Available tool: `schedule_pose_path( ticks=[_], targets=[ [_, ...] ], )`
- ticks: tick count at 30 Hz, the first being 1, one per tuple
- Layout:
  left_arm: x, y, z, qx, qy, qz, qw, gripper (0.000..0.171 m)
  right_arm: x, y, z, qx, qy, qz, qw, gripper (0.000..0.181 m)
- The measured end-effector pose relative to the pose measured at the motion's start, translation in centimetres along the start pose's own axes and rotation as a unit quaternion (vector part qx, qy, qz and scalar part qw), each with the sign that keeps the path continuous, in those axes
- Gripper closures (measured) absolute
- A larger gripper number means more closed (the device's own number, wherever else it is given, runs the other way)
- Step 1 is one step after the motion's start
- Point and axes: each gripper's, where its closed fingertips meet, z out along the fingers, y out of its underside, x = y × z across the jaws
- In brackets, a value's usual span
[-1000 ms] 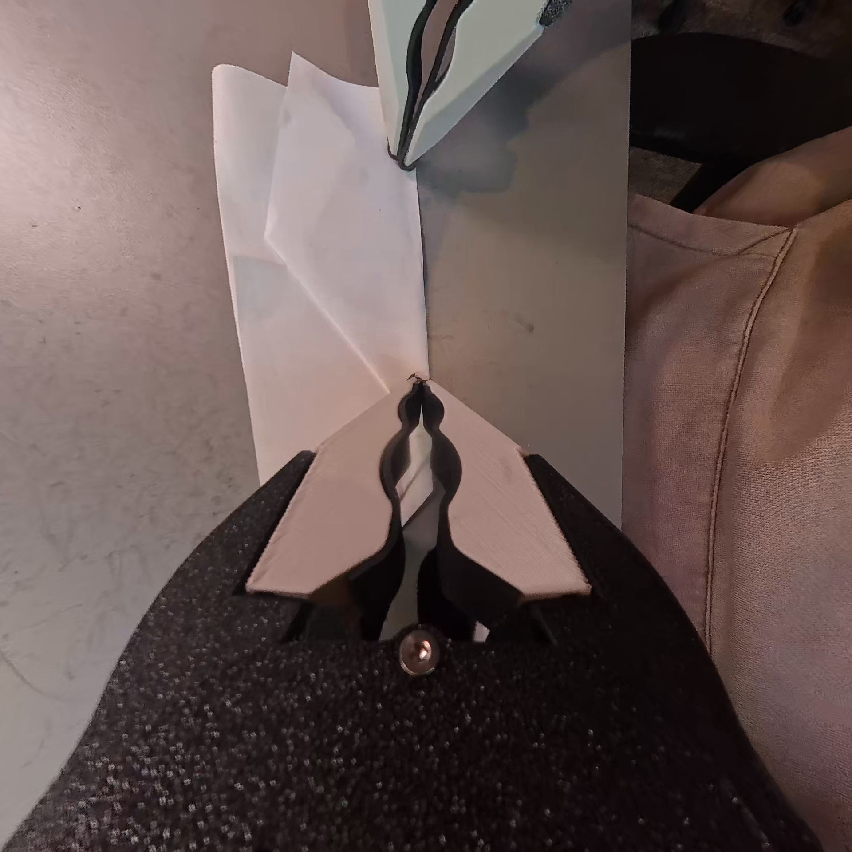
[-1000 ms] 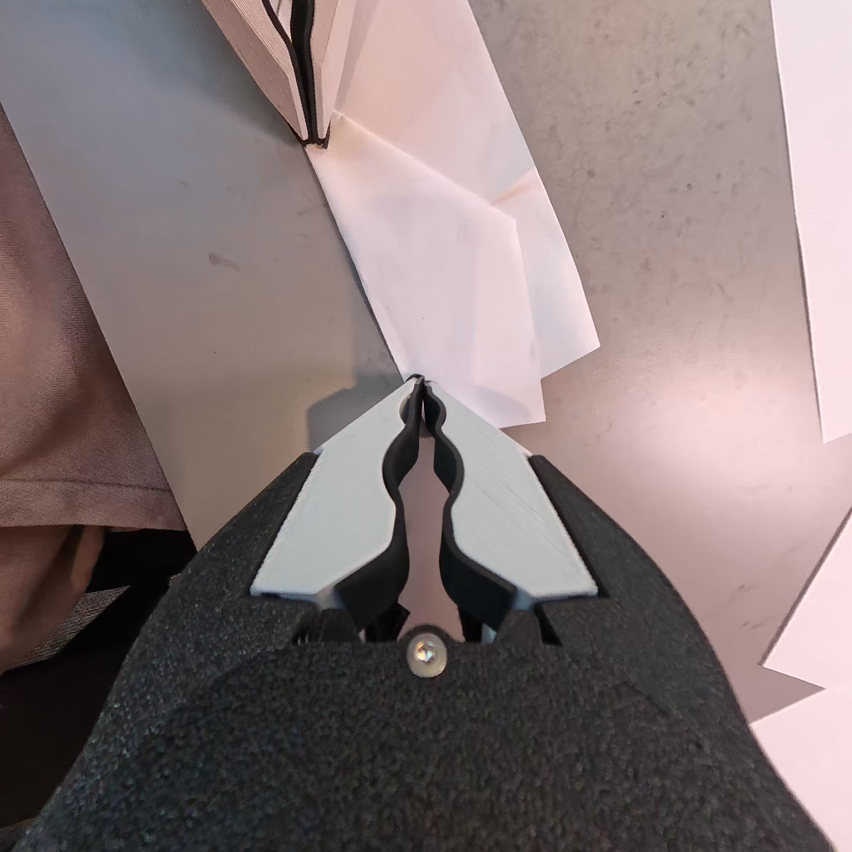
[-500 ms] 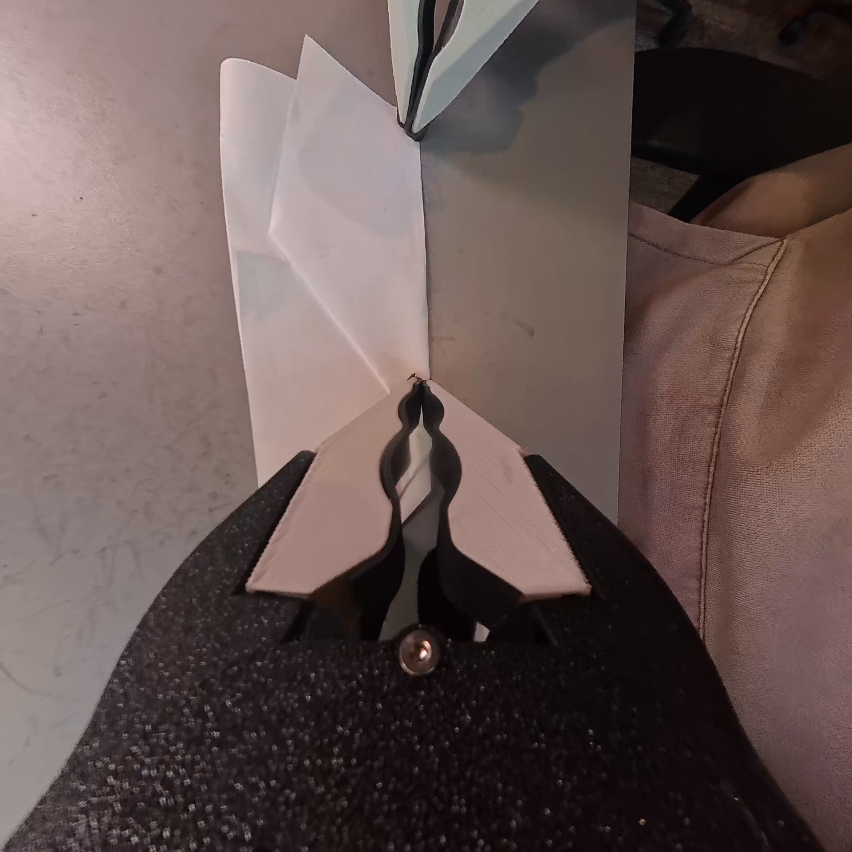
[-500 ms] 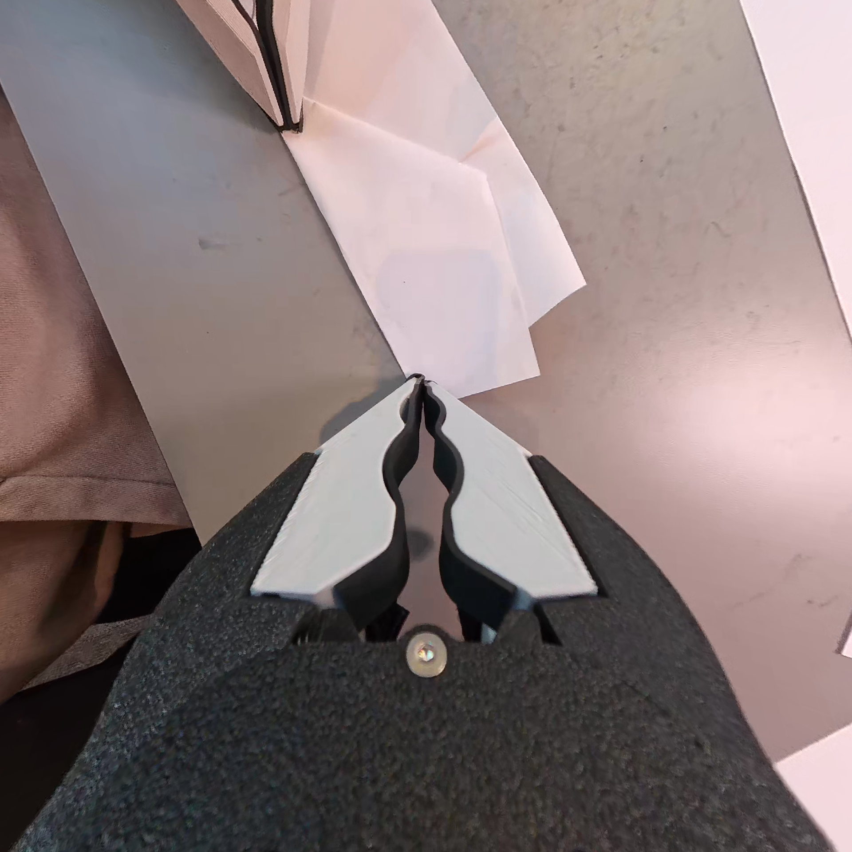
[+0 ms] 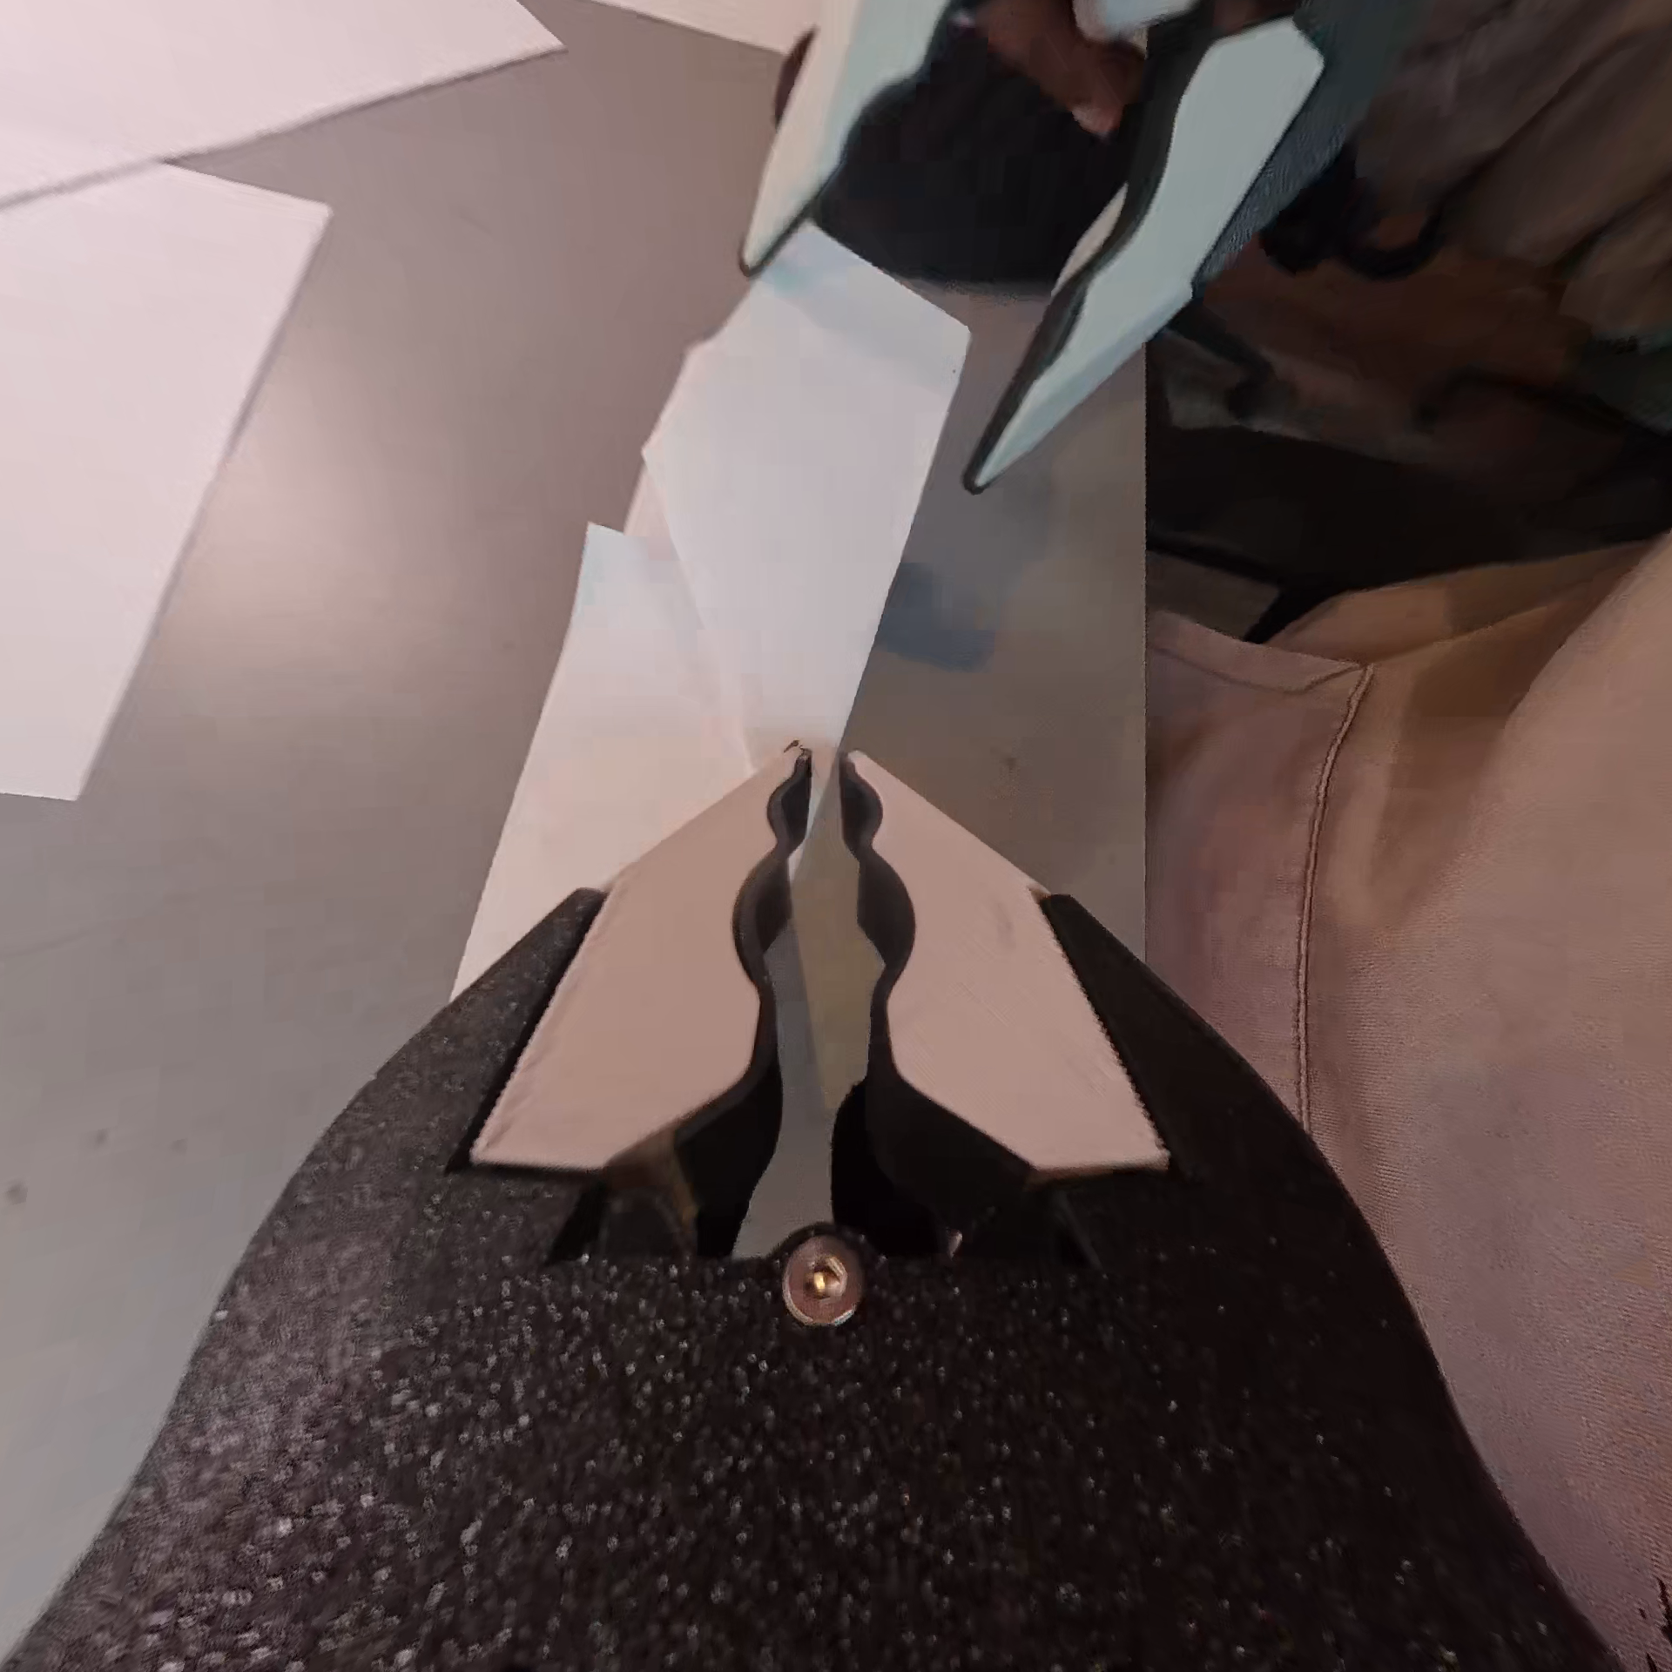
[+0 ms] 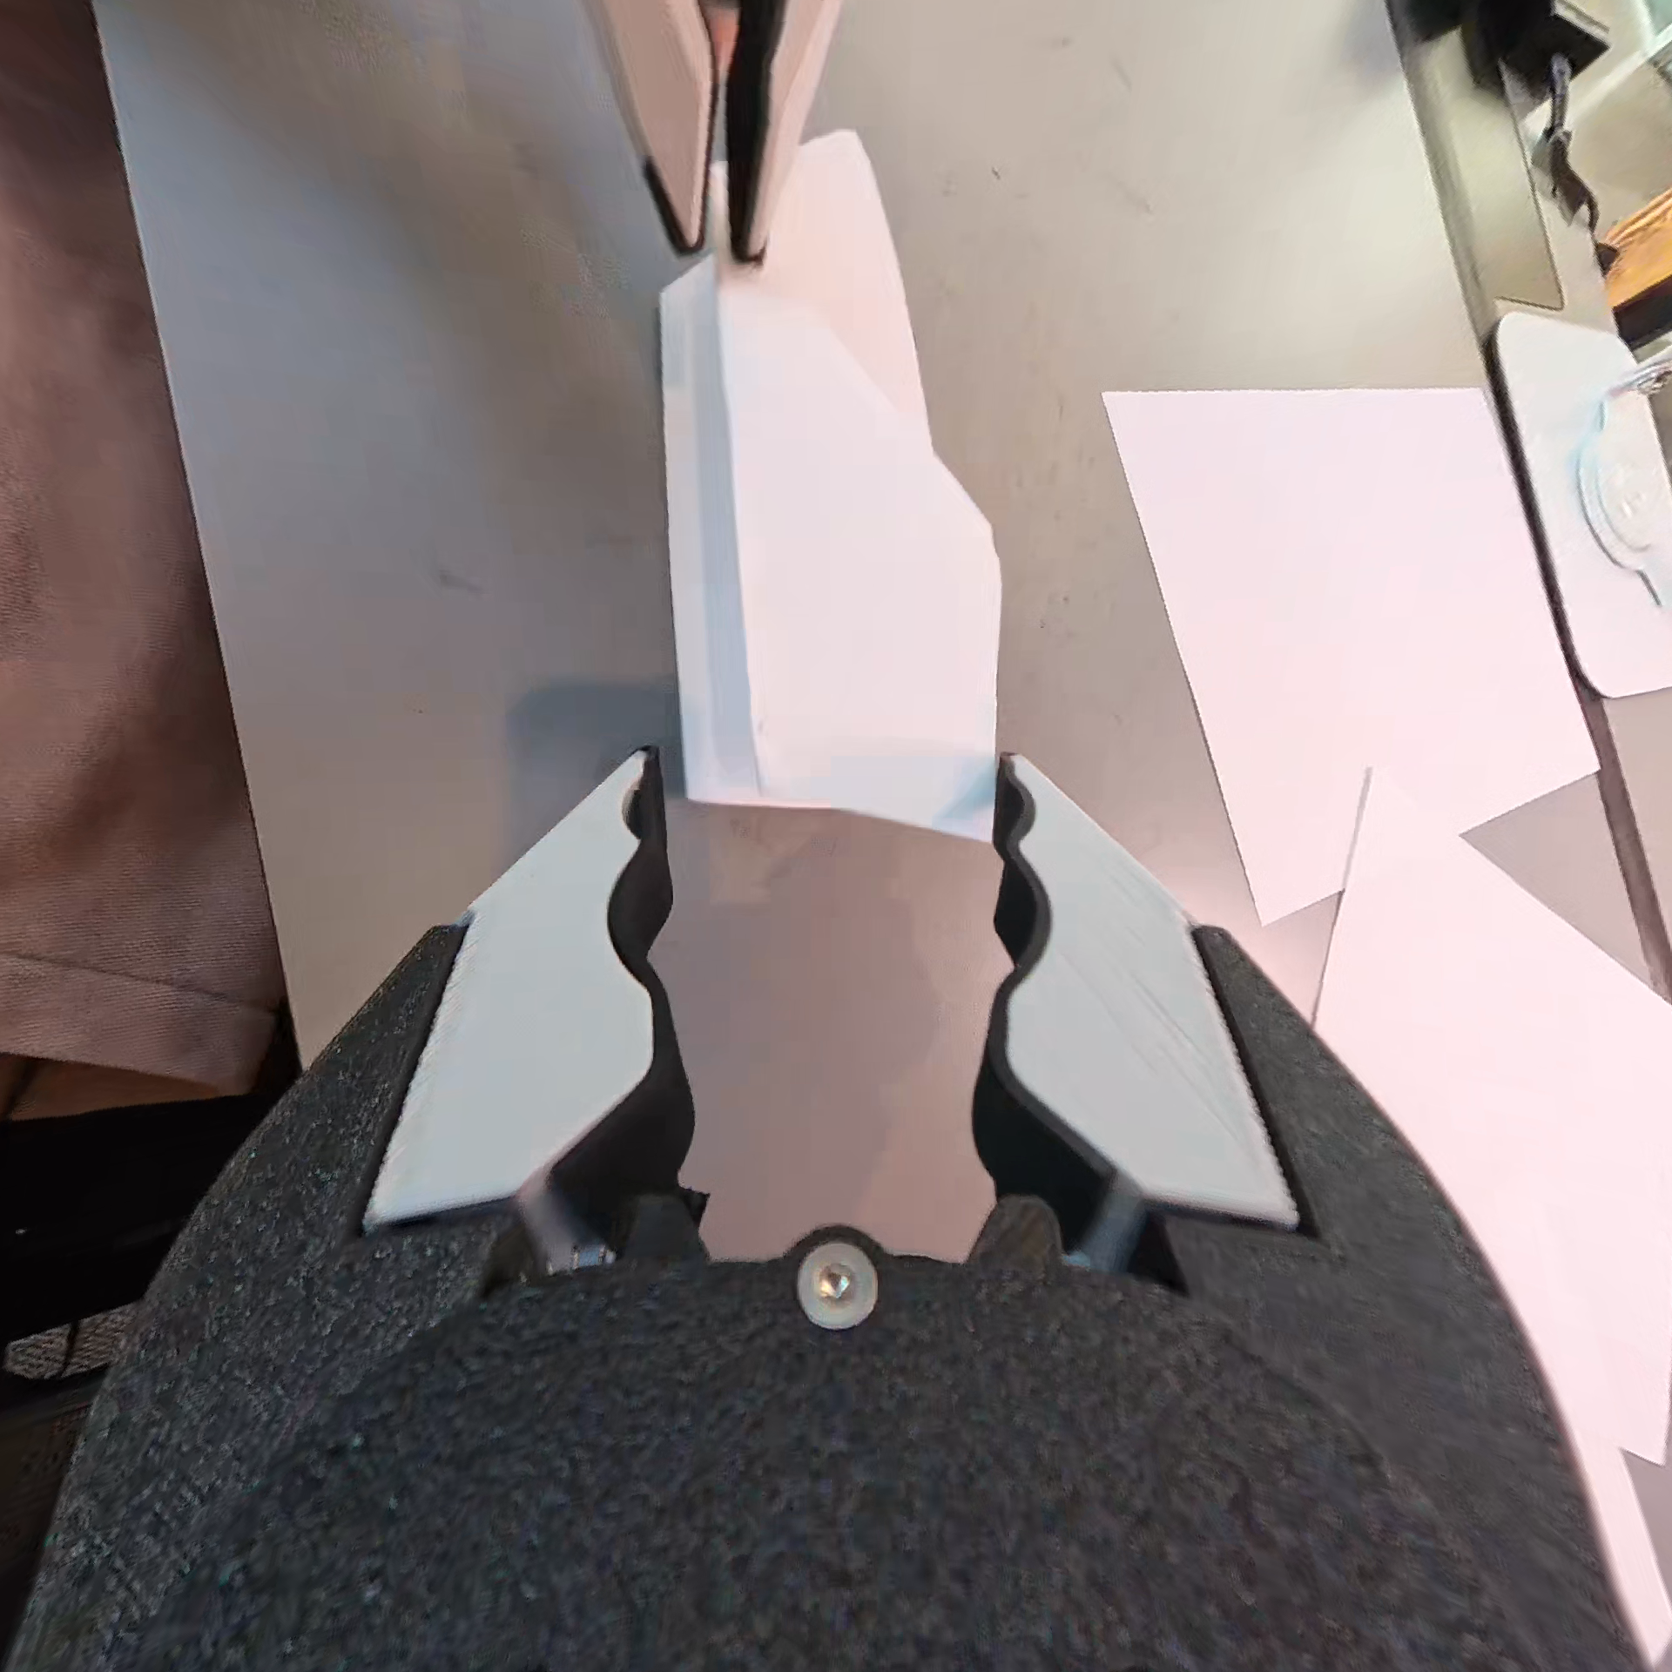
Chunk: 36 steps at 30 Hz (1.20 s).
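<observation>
A folded white paper [image 5: 796,543] lies flat on the grey table [image 5: 1013,724] near the table's edge. My left gripper [image 5: 821,764] hovers over the paper's near end. Its fingers stand a narrow slit apart and grip nothing; table and the paper's edge show through the slit. My right gripper [image 6: 828,769] is wide open over the paper's other end [image 6: 841,543], and its pads do not touch the paper. The right gripper also shows at the top of the left wrist view [image 5: 859,371]. The left gripper shows at the top of the right wrist view [image 6: 717,249].
Loose white sheets lie farther out on the table [image 5: 118,452] [image 6: 1312,588] [image 6: 1493,1086]. A person's beige shirt [image 5: 1402,905] is close beyond the table's edge. A white flat base [image 6: 1583,543] sits at the far right. The gap from one gripper's tips to the other's is roughly 11 centimeters.
Both grippers were shut with their tips on the paper's long fold. Both have lifted off it; the right has opened wide and the left has opened a slit. The paper stays on the table.
</observation>
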Motion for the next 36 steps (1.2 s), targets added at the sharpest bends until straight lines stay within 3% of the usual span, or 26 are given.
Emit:
schedule_pose_path(
  ticks=[6,15,16,18,19,24,29,32,36],
  targets=[
    [-1.0,1.3,-2.6,0.011,-0.066,0.017,0.998,0.145,0.4,-1.2,0.6,0.044,0.050,-0.053,0.996,0.105],
    [-4.1,1.5,-4.7,0.024,-0.204,0.128,0.970,0.138,-0.3,-6.6,1.6,0.130,0.114,-0.181,0.968,0.107],
    [-4.5,1.4,-4.8,0.026,-0.214,0.137,0.967,0.138,-0.4,-7.2,1.8,0.140,0.119,-0.184,0.966,0.111],
    [-5.4,1.2,-5.0,0.024,-0.227,0.146,0.963,0.137,-0.3,-8.0,2.0,0.154,0.126,-0.186,0.962,0.159],
    [-5.8,1.0,-5.3,0.024,-0.231,0.149,0.961,0.138,-0.2,-8.0,2.1,0.154,0.122,-0.180,0.964,0.180],
    [-5.5,-0.5,-7.5,0.057,-0.222,0.164,0.960,0.137,1.7,-8.3,1.3,0.194,0.077,-0.013,0.978,0.181],
    [-3.8,-0.2,-7.4,0.067,-0.206,0.219,0.951,0.107,2.4,-8.4,0.3,0.233,-0.022,0.134,0.963,0.181],
    [-2.8,0.1,-6.2,0.044,-0.214,0.277,0.936,0.080,2.1,-8.7,0.3,0.240,-0.049,0.158,0.957,0.181],
    [-3.6,1.2,-4.3,-0.005,-0.250,0.346,0.905,0.071,0.4,-8.7,1.2,0.223,-0.070,0.128,0.964,0.181]
  ],
)
